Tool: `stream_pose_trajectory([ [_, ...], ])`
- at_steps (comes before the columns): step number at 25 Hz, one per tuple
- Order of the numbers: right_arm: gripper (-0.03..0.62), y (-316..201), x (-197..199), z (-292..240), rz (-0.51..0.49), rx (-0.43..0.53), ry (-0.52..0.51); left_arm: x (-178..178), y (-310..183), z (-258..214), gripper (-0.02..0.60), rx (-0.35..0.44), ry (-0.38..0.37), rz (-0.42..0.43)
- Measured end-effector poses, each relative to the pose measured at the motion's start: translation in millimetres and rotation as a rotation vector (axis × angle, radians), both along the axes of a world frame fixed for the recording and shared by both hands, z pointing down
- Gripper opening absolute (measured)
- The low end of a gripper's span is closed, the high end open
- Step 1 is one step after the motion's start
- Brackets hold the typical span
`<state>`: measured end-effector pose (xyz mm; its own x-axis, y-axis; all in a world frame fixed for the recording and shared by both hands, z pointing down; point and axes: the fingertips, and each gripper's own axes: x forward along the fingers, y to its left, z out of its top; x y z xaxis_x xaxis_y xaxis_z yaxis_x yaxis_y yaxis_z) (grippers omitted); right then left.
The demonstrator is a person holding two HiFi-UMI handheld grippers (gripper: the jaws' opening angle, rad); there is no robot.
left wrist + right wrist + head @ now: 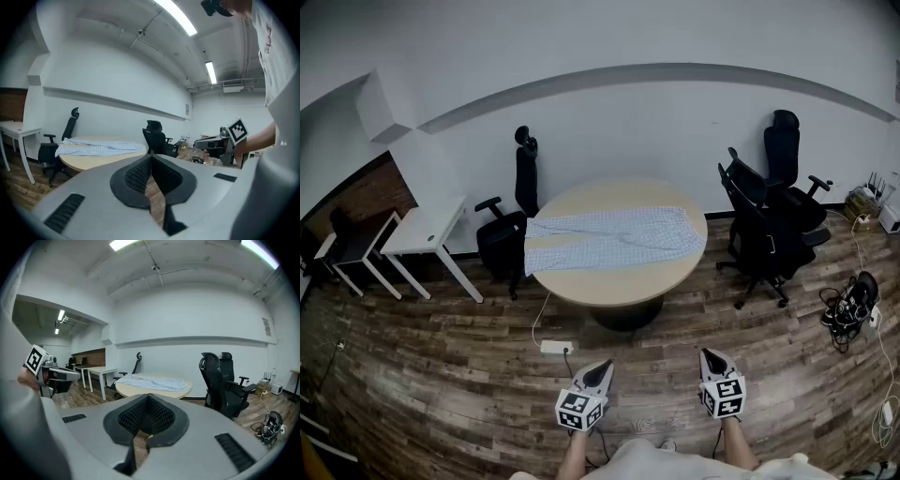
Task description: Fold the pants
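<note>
Left tool [600,372], right tool [712,361] both closed; pants [614,239] spread across round table [619,286]

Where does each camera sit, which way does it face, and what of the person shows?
Head view: on the person's head, looking forward and down at the round table with the pants spread on it; left gripper, right gripper and forearms show below.
Left gripper view: along its shut jaws toward the table; right gripper and the person's shirt at right.
Right gripper view: along its shut jaws toward the table; left gripper at left.
Shared: all three show the pants on the table.
</note>
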<state>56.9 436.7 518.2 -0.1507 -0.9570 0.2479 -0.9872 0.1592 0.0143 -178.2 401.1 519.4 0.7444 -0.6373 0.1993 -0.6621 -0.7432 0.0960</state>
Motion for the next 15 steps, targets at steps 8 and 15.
stream_pose_trajectory([
  [8,0.029,3.0,-16.7,-1.8,-0.004,-0.005,0.016,-12.8,1.8,0.2,0.034,-0.002,0.003,0.009],
  [15,0.029,0.3,-25.8,-8.7,0.016,0.01,0.01,-18.4,-6.5,-0.6,0.034,0.001,0.017,0.038],
])
